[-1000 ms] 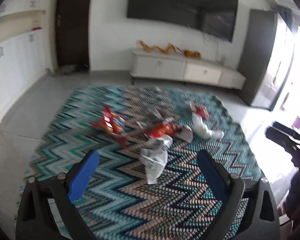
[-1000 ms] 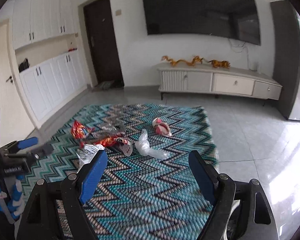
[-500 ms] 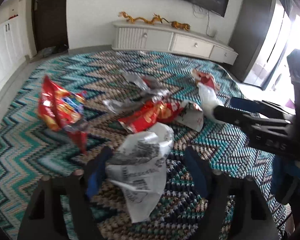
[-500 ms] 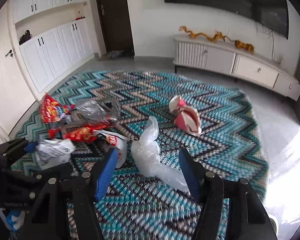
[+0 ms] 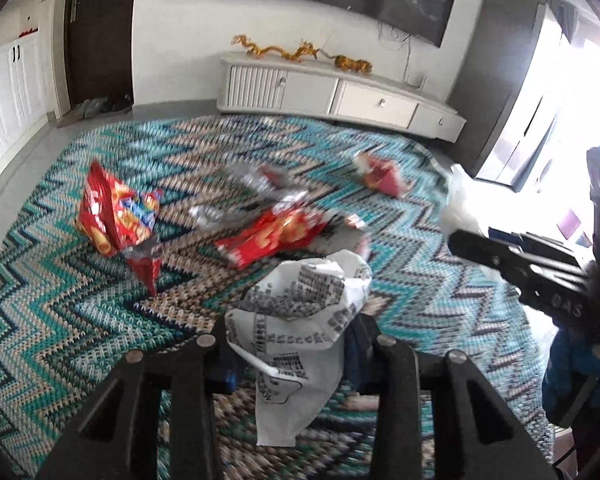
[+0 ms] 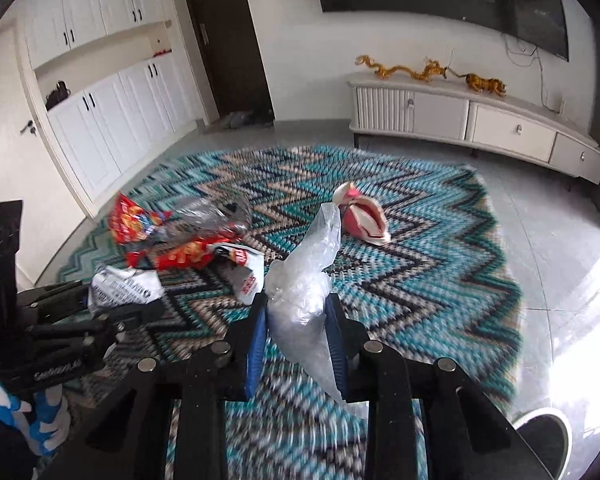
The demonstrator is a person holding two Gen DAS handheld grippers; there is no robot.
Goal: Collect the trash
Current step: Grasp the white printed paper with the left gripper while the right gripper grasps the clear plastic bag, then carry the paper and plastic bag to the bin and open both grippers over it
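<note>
Two claws closing, one wrapper (image 5: pixel 300 320), one bag (image 6: pixel 304 300)

Daylit, window glare right, motion-blurred, fisheye-warped edges.

The rug (image 6: pixel 420 280) looks like rough woven cloth, and the floor (image 6: pixel 560 240) is glossy tile. Clear bag (image 6: pixel 304 292) is crinkly thin plastic, printed wrapper (image 5: pixel 300 320) looks papery and matt.
</note>
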